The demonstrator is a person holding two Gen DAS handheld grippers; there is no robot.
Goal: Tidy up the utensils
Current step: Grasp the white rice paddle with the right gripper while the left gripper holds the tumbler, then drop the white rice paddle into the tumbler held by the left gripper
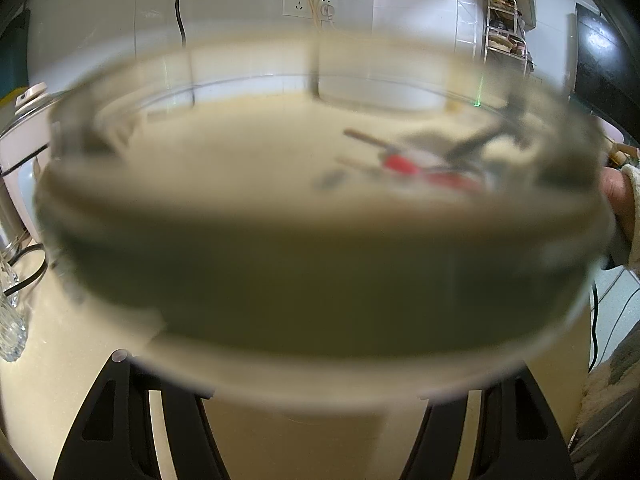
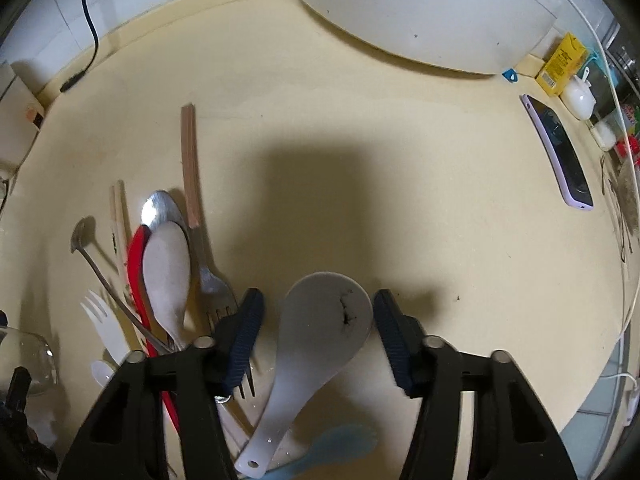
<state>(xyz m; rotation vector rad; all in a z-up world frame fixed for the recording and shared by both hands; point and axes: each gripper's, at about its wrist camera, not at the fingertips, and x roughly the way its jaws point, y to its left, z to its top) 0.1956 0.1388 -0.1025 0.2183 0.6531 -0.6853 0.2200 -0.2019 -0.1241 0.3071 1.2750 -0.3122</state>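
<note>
In the left wrist view a clear glass cup [image 1: 320, 300] fills the frame, very close and blurred, held between the left gripper's black fingers [image 1: 120, 412]; utensils show dimly through it. In the right wrist view my right gripper [image 2: 316, 332] is open, its blue-padded jaws either side of the bowl of a white rice paddle [image 2: 320, 332] lying on the cream counter. To its left lies a pile: a white spoon [image 2: 166, 272], a metal spoon [image 2: 158, 206], a metal fork [image 2: 214, 284], a red-handled utensil [image 2: 136, 264], chopsticks [image 2: 190, 164], a white plastic fork [image 2: 104, 324].
A white appliance [image 2: 420, 4] stands at the back of the counter. A purple-cased phone [image 2: 560, 152] lies at the right with a yellow box [image 2: 560, 64] and small jars. A blue plastic utensil [image 2: 336, 444] lies near the paddle's handle. A glass [image 2: 28, 360] stands at far left.
</note>
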